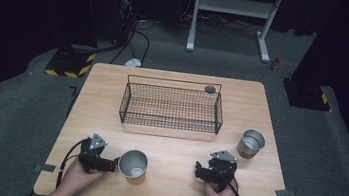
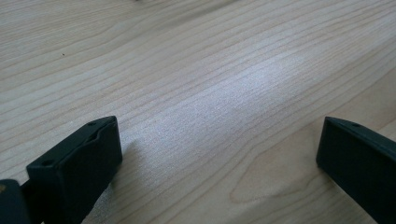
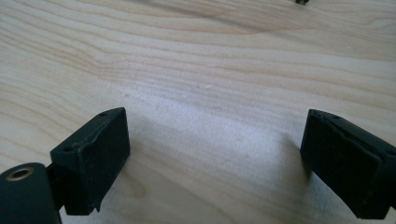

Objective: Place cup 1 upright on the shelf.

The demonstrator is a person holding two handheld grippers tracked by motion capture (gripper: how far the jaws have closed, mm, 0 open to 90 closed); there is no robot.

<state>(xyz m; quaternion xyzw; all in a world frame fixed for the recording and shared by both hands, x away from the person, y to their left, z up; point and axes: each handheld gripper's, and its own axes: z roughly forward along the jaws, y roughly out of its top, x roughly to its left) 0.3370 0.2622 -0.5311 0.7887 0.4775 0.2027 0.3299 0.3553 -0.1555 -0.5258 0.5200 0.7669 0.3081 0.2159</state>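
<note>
Close to me, my left claw (image 1: 115,163) rests low on the wooden desk (image 1: 171,188), with a hand (image 1: 77,177) behind it. In the left gripper view its two black jaws stand wide apart with bare wood between them, so it is released and grips nothing. Just beside it, on its right, stands a shiny metal cup (image 1: 132,164). The cup is upright and its mouth faces up. The claw tip is very near the cup's side, but I cannot tell if they touch.

My right claw (image 1: 197,170) sits near the front of the desk too, well apart from that cup. In the right gripper view its jaws are also spread wide over bare wood, so it is released as well.

A bit farther back on the right side stands a second metal cup (image 1: 250,143), upright too. It is near the right claw but not touching it.

Farther still, in the middle of the desk, sits a black wire basket (image 1: 171,108). A small round grey thing (image 1: 210,89) lies by its far right corner. Behind the desk I see grey floor (image 1: 15,108), and a white frame (image 1: 234,7).
</note>
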